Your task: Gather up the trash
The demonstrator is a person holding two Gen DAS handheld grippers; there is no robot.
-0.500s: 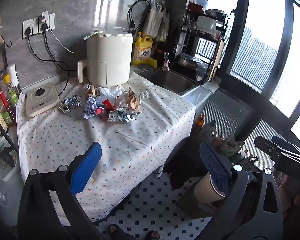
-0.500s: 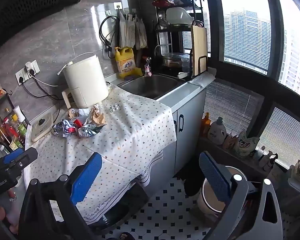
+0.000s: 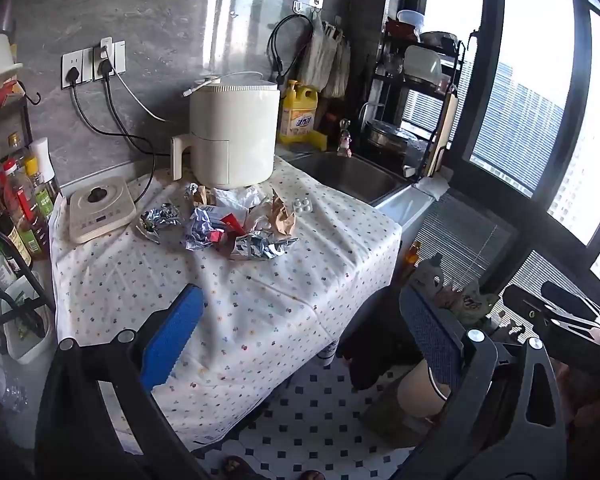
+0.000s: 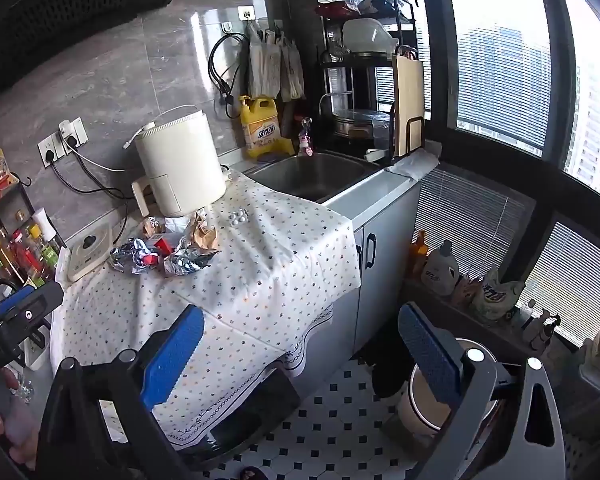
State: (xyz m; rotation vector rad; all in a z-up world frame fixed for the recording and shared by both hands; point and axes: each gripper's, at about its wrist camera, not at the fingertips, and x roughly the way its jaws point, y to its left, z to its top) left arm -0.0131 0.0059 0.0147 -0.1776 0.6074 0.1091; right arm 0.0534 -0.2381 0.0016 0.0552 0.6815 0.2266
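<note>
Foil-and-paper trash (image 3: 236, 228) lies on the tablecloth (image 3: 260, 304), well beyond both tongs (image 3: 300, 344) (image 4: 300, 344), spread apart, empty.

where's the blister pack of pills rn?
The blister pack lies on the dotted tablecloth, right of the crumpled trash pile and just in front of the white air fryer, toward the sink; both views show it.

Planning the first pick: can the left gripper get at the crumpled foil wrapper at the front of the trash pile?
Probably yes. The left gripper is open and empty, and only bare tablecloth lies between it and the foil wrapper. The air fryer stands behind the pile, out of the way.
</note>
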